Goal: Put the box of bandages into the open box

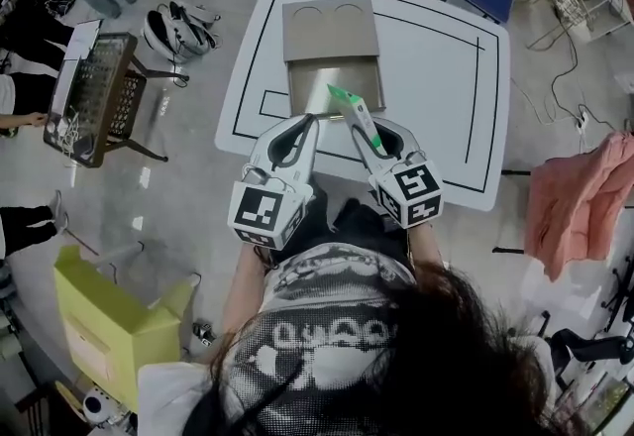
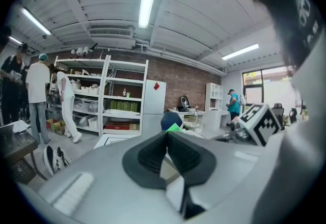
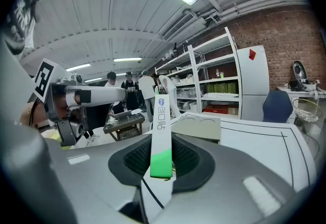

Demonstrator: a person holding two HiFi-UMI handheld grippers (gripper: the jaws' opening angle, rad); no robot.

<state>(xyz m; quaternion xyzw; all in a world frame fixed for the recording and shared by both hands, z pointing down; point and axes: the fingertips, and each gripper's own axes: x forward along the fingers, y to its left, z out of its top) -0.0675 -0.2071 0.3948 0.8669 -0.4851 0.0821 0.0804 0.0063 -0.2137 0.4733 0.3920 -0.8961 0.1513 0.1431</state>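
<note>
The right tongs (image 3: 162, 161) pinch the box of bandages (image 3: 161, 129), which stands on edge between the pads and juts forward. The left tongs (image 2: 166, 139) are pressed together and empty, just beside them. In the head view, the bandage box's far tip overlaps the near edge of the open box (image 1: 307, 85). The open box's lid (image 1: 330, 28) is folded back on the white counter (image 1: 436, 77).
</note>
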